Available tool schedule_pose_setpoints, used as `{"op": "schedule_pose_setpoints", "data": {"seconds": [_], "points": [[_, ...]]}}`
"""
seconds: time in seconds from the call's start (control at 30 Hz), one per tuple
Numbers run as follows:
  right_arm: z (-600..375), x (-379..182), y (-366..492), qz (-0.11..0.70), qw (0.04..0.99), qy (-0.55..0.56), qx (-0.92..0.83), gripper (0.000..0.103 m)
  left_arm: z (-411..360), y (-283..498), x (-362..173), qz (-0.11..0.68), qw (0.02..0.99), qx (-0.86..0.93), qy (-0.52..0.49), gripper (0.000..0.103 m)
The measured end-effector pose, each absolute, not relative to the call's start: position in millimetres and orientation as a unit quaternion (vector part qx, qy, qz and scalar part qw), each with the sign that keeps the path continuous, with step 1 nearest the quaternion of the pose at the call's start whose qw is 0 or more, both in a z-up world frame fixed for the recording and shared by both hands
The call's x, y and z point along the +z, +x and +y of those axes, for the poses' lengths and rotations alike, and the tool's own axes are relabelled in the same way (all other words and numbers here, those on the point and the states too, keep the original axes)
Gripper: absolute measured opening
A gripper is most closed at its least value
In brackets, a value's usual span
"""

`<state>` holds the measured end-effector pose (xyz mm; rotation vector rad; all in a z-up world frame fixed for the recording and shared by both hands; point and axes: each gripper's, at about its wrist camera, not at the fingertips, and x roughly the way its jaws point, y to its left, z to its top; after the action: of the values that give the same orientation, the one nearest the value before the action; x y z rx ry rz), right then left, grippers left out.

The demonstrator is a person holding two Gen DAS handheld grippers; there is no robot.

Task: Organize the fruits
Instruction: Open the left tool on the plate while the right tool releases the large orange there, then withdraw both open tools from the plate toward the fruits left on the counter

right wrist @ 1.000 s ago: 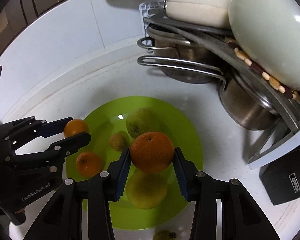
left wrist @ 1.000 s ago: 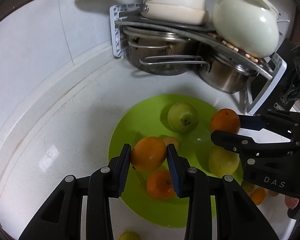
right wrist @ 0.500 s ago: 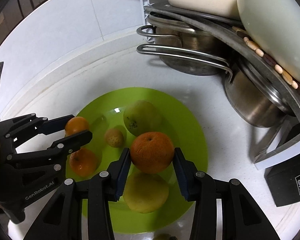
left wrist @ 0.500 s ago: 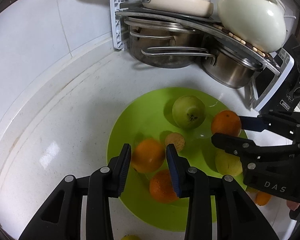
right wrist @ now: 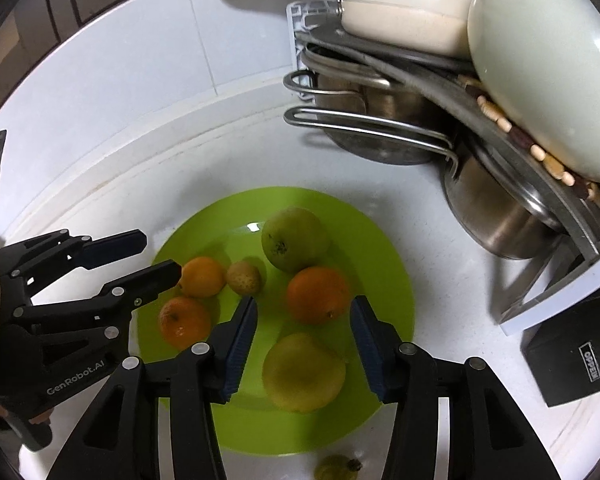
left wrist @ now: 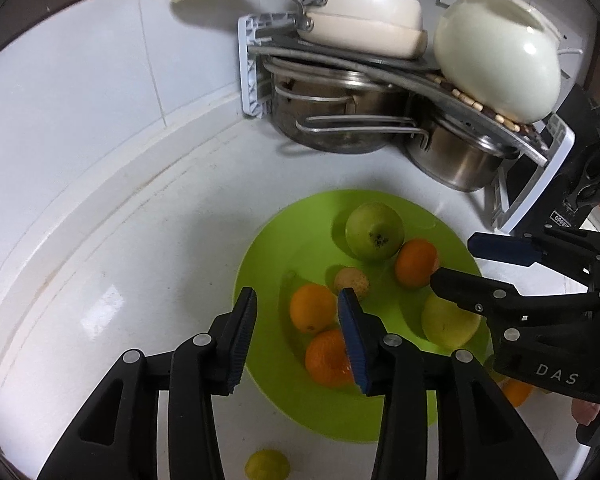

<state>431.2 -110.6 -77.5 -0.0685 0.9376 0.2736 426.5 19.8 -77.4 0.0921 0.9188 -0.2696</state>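
We see a glossy lime-green round plastic plate [right wrist: 384, 248] on the speckled white counter [right wrist: 160, 168], holding three dimpled oranges [right wrist: 318, 294], a smooth green apple [right wrist: 294, 238], a yellow pear-like fruit [right wrist: 303, 372] and a small tan fruit [right wrist: 243, 278]. Our left gripper [left wrist: 296, 336] and right gripper [right wrist: 303, 350] both hang spread and empty above it. A small yellow-green fruit [right wrist: 336, 467] off the plate is cut off by the frame edge.

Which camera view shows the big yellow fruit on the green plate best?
The right wrist view: the yellow fruit lies whole between the right hand-held gripper fingers. In the left wrist view, that gripper's lower finger covers the top of the fruit.
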Motion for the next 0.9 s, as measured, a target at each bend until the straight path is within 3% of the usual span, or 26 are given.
{"op": "schedule_pose_setpoints", "data": {"seconds": [0.3, 0.63, 0.8, 0.9], "points": [[-112, -51, 402, 0.412, 0.902, -0.032, 0.127, 0.049, 29, 398, -41, 0.403, 0.906, -0.125, 0.039, 0.046], [-121, -14, 356, 0.356, 0.927, -0.023, 0.112, 0.065, 33, 350, 3, 0.346, 0.928, -0.131, 0.037, 0.059], [-123, 5, 330, 0.321, 0.942, -0.009, 0.099, 0.066, 38, 324, 19, 0.317, 0.940, -0.118, 0.038, 0.069], [-124, 12, 316, 0.302, 0.949, 0.001, 0.089, 0.074, 44, 310, 27, 0.303, 0.946, -0.108, 0.039, 0.070]]}}
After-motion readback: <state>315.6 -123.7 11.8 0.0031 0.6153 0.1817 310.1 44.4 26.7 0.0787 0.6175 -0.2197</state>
